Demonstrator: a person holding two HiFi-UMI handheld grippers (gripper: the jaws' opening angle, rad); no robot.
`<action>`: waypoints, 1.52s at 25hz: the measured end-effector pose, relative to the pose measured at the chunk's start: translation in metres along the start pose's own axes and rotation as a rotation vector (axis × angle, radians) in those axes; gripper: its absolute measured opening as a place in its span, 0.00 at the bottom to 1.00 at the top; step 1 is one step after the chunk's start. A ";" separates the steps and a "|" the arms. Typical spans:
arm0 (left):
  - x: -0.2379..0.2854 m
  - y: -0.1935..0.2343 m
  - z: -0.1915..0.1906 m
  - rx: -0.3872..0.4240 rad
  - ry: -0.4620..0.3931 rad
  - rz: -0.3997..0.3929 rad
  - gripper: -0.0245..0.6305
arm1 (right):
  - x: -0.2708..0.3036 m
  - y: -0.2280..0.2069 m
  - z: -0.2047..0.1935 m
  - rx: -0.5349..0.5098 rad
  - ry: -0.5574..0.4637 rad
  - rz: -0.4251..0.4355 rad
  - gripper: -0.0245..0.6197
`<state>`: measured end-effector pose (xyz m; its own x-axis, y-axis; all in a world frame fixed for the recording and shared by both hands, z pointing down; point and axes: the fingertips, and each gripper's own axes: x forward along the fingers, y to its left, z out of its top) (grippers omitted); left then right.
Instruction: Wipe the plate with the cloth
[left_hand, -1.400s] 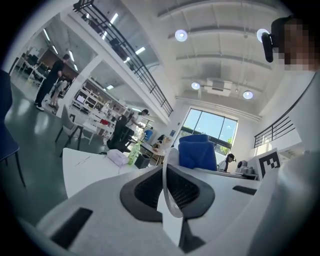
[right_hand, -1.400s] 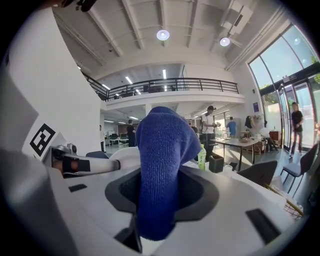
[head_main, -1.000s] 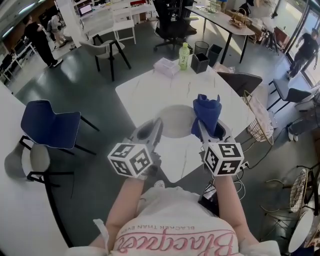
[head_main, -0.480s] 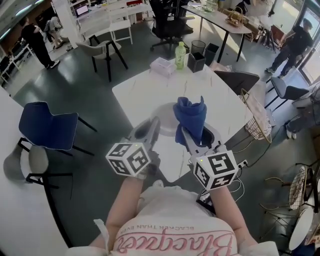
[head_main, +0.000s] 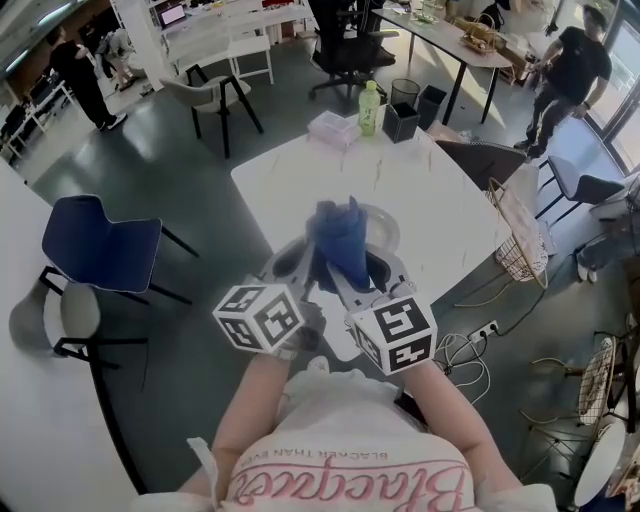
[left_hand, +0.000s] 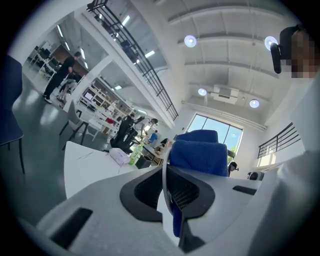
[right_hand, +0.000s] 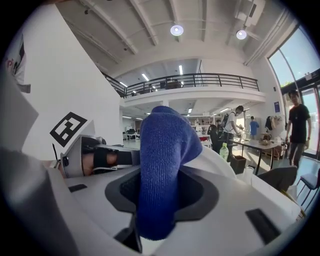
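Note:
Held up over the near part of the table, the white plate (head_main: 381, 222) has its near rim clamped in my left gripper (head_main: 302, 263). In the left gripper view that thin rim (left_hand: 163, 176) runs upright between the shut jaws of the left gripper (left_hand: 168, 194). My right gripper (head_main: 340, 272) is shut on a bunched blue cloth (head_main: 339, 240) that lies against the plate's face. In the right gripper view the cloth (right_hand: 161, 165) stands up between the jaws of the right gripper (right_hand: 157, 202), with the plate (right_hand: 221, 161) just behind it.
A white table (head_main: 420, 175) carries a green bottle (head_main: 369, 108), a tissue box (head_main: 334, 130) and a black container (head_main: 401, 124) at its far edge. A blue chair (head_main: 100, 255) stands to the left, a wire basket (head_main: 515, 245) to the right. People walk in the background.
My right gripper has carried the blue cloth leftward from beside the plate onto its face. The left gripper has kept the plate still.

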<state>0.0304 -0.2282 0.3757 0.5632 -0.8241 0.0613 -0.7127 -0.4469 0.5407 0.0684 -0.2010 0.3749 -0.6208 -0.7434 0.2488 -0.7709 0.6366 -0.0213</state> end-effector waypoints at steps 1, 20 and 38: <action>-0.001 0.001 0.000 -0.002 -0.001 0.003 0.07 | 0.001 0.000 -0.003 -0.005 0.009 0.000 0.26; 0.009 -0.003 -0.004 -0.032 -0.003 -0.029 0.07 | -0.035 -0.079 -0.051 0.052 0.110 -0.154 0.26; 0.012 -0.035 -0.009 0.651 -0.010 -0.172 0.07 | -0.085 -0.129 -0.043 0.148 0.077 -0.231 0.26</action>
<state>0.0661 -0.2191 0.3652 0.6893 -0.7244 0.0107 -0.7219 -0.6880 -0.0745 0.2265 -0.2111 0.3982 -0.4179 -0.8440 0.3362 -0.9067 0.4109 -0.0954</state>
